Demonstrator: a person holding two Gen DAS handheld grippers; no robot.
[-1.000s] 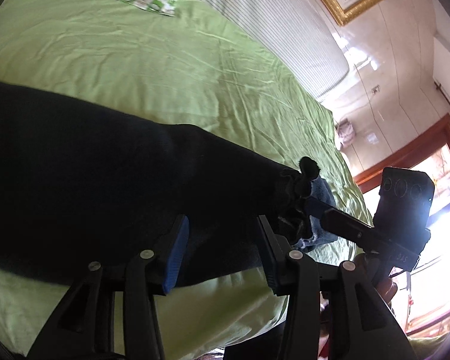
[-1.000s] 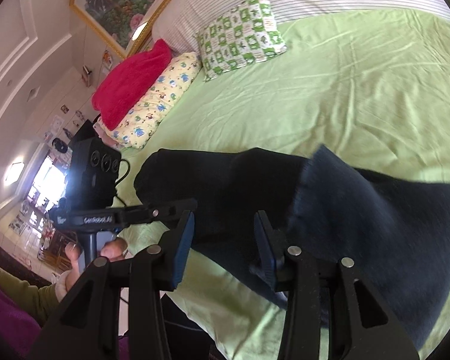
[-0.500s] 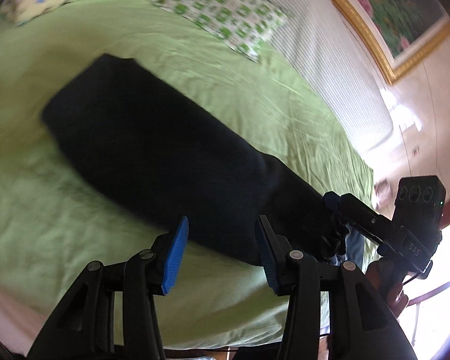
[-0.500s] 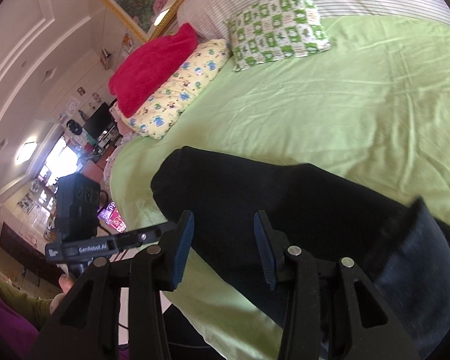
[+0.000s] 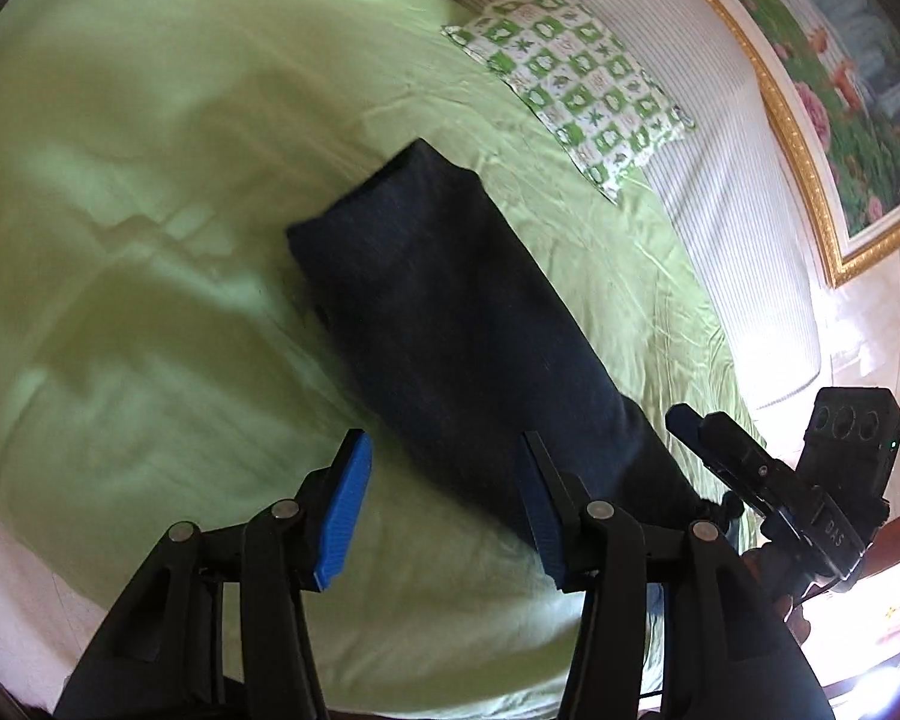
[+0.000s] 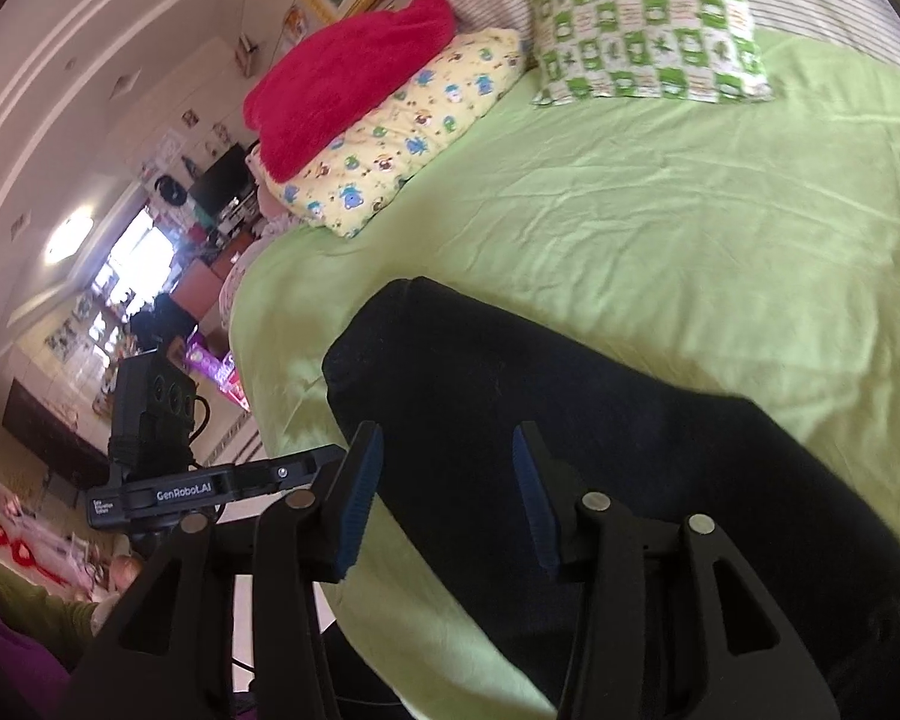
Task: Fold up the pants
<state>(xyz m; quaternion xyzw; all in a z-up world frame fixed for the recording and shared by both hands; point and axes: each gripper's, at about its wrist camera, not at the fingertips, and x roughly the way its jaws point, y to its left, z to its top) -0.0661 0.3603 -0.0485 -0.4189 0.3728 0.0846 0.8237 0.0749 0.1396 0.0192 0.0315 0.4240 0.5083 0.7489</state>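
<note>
We note the long dark-navy fabric pants (image 5: pixel 450 324) run straight ahead; left gripper (image 5: pixel 444 516) and right gripper (image 6: pixel 444 498) both spread, empty, right nearer.

Bare sheet (image 5: pixel 150 252) wide left of pants (image 5: pixel 450 324): free passage. Bare sheet also between pants and green pillow (image 6: pixel 648 30), yellow pillow (image 6: pixel 402 138). Pillows, red towel (image 6: pixel 342 78) block headboard side. Near bed edge: both grippers, left (image 5: pixel 444 516) and right (image 6: pixel 444 504), jaws apart, crowd pants' near end.
</note>
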